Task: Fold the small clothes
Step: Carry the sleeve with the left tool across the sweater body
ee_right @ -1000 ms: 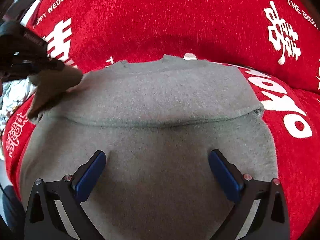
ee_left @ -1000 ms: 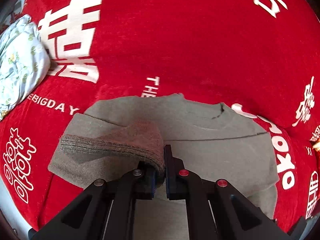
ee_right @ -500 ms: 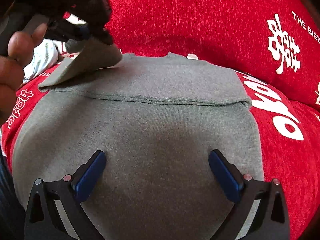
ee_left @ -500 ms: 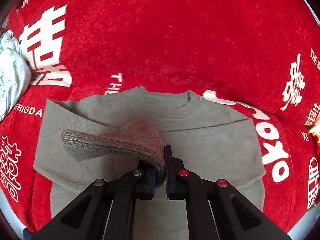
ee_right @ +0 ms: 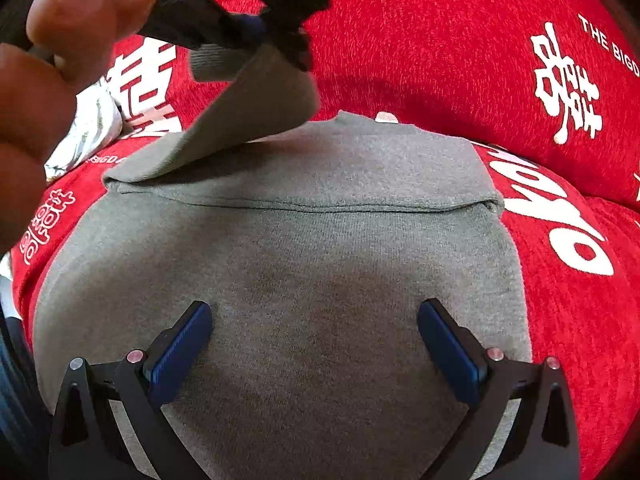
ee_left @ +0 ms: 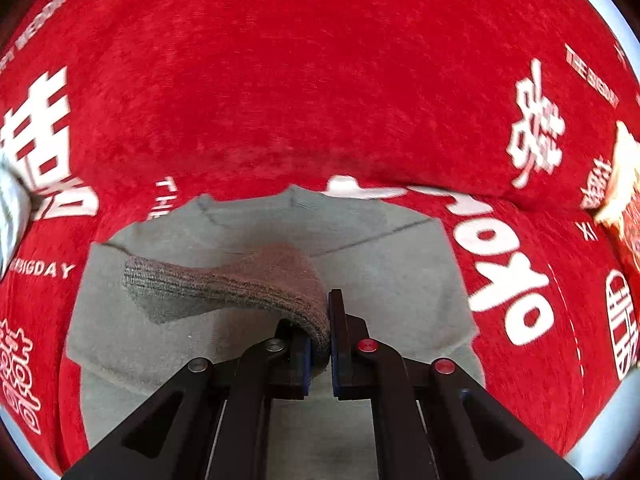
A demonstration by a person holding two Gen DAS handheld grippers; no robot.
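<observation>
Sleeve [ee_left: 240,280] now lifted higher over sweater [ee_right: 304,280], clamped in left gripper [ee_left: 329,344]; right gripper [ee_right: 316,344] hovers above, jaws wide, holding nothing.

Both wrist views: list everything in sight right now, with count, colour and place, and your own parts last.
Sweater: one, grey knit, spread flat on the blanket, top part already folded over.
Sleeve: one, grey with ribbed cuff, lifted above the sweater's left side.
Blanket: one, red with white lettering, beneath everything.
Floral cloth: one, white patterned, far left on the blanket.
Yellowish item: one, at the right edge; cannot tell what it is.
Left gripper: black, fingers shut on the sleeve.
Right gripper: black with blue pads, fingers wide open over the sweater.
Left hand: one, holding the left gripper.
</observation>
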